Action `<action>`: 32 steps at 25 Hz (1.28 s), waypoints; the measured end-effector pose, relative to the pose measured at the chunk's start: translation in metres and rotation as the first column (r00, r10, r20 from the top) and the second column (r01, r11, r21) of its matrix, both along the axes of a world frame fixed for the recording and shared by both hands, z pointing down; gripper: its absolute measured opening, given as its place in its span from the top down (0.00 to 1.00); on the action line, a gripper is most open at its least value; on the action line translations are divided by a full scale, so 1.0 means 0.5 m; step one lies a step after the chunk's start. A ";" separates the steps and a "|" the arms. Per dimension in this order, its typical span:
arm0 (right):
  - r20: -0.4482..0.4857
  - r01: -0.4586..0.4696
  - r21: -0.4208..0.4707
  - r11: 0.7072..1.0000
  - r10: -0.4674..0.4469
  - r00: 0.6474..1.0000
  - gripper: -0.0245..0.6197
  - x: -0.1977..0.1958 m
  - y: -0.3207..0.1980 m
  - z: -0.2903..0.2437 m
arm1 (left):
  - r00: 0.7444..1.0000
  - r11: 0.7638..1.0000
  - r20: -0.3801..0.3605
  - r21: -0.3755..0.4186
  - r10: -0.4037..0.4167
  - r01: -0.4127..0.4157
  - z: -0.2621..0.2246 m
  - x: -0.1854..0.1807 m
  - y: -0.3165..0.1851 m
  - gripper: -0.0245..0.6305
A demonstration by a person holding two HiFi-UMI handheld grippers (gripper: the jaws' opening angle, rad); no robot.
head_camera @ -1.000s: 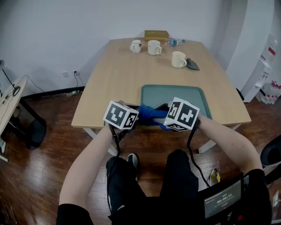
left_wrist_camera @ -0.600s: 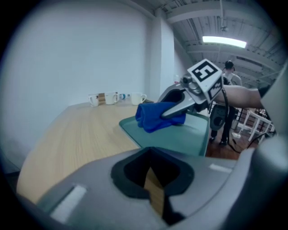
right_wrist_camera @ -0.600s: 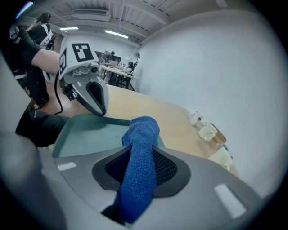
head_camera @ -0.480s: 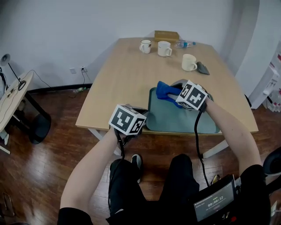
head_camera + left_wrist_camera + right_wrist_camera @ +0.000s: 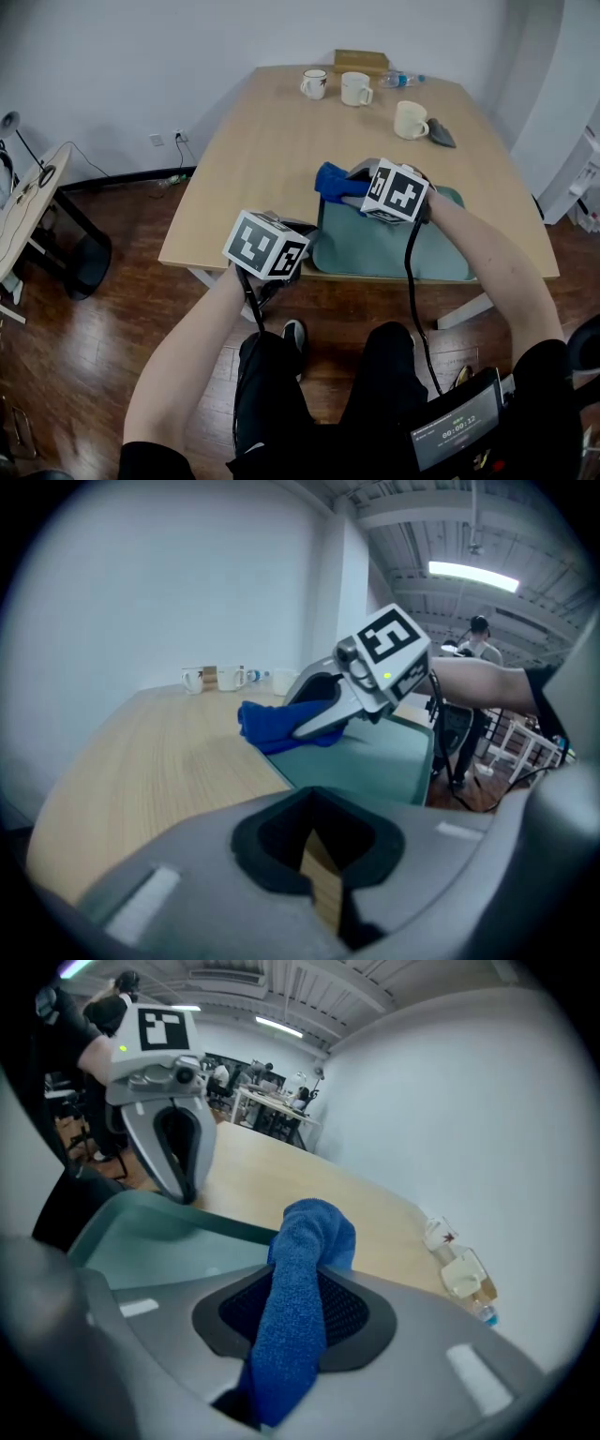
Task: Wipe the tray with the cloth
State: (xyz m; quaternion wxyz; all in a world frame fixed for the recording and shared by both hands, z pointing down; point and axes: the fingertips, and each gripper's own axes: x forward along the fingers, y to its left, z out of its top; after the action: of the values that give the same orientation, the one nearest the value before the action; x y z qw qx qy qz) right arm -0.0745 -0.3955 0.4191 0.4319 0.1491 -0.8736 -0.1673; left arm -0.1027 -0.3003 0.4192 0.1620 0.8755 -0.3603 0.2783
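**Head view.** The wiping is under way. The right gripper (image 5: 349,186) holds the blue cloth (image 5: 330,178) at the far left corner of the green tray (image 5: 375,255). The cloth's front spills over the rim towards the bare desk (image 5: 267,141). The left gripper (image 5: 298,234) sits at the tray's near left corner, probably to steady it. Next, I judge, the cloth should be drawn back inside the rim and swept across the tray floor, pressed flat, towards the right half. The marker cube and the hand cover the right jaws here, and the forearm hides part of the tray's right side.

**Left gripper view.** Its own jaws are together with nothing between them; only desk wood shows through the slit. Beyond them the cloth lies at the tray's far corner under the other gripper. The jaw body blocks the tray's near corner, so I cannot tell whether it touches the rim.

**Right gripper view.** The jaws are clamped on the cloth, which rises as a thick roll between them. It hides the very patch being wiped, so whether it presses on the tray floor is unclear.
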 end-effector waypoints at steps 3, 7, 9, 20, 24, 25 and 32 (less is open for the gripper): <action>0.015 0.084 -0.097 0.992 -0.083 0.996 0.78 0.001 0.088 0.002 | 1.000 1.000 -0.011 -0.014 0.017 -0.017 0.008 0.008 0.004 0.96; 0.029 0.175 -0.183 0.967 -0.173 0.984 0.78 0.012 0.211 0.010 | 1.000 1.000 -0.005 -0.005 0.019 -0.019 0.011 0.015 0.004 0.96; 0.033 0.193 -0.192 0.962 -0.190 0.981 0.78 0.015 0.251 0.011 | 1.000 1.000 0.005 0.007 0.017 -0.017 0.011 0.013 0.006 0.96; 0.060 0.256 -0.231 0.939 -0.249 0.967 0.78 0.048 0.258 0.002 | 1.000 1.000 0.018 0.029 -0.008 0.007 -0.002 0.001 0.007 0.96; 0.018 0.079 -0.102 0.992 -0.078 0.997 0.78 0.095 0.083 -0.003 | 1.000 1.000 0.015 0.031 -0.004 0.003 -0.005 0.006 0.009 0.96; 0.015 0.035 -0.075 0.997 -0.034 0.999 0.78 0.109 0.038 -0.003 | 1.000 0.999 0.015 0.033 -0.004 0.003 -0.005 0.007 0.008 0.96; 0.118 0.001 -0.072 0.997 0.007 0.993 0.78 0.133 -0.056 -0.011 | 1.000 1.000 0.010 0.028 0.002 -0.002 -0.004 0.004 0.005 0.96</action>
State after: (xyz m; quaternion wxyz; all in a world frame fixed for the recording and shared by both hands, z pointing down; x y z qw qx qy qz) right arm -0.0079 -0.4234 0.4134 0.3850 0.1443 -0.9028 -0.1260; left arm -0.1009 -0.2977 0.4170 0.1474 0.8766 -0.3643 0.2778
